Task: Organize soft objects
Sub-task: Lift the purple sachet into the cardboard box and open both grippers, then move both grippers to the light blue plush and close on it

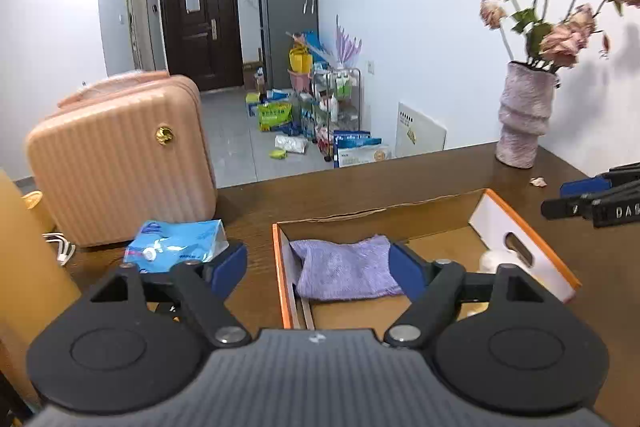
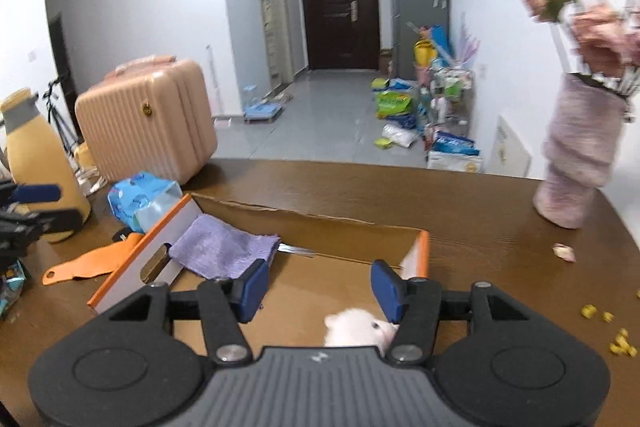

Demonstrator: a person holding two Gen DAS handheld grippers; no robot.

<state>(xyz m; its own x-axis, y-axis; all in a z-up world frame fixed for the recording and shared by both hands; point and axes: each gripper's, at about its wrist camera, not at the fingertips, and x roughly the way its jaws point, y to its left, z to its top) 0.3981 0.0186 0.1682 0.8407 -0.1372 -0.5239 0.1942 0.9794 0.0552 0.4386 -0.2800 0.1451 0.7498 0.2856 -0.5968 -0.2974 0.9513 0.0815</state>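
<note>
1. Table (image 1: 440,171), brown and wood-grained, is seen across the middle of both views; a pink suitcase (image 1: 120,163) is stood at its left edge.
2. Cardboard box (image 1: 524,247), orange-rimmed, is placed at lower centre.
3. Purple cloth (image 1: 344,267) is laid inside the box against its left wall. It is judged light, limp and easily bunched, so a hold on a folded edge or thick ridge is advised.
4. White plush toy (image 2: 352,327) is found lower in the box, partly hidden. It is judged soft and squashable, best pinched around the body.
5. Left gripper (image 1: 320,265) is held wide apart, with nothing clamped.
6. Right gripper (image 2: 318,289) is held apart and empty above the plush.
</note>
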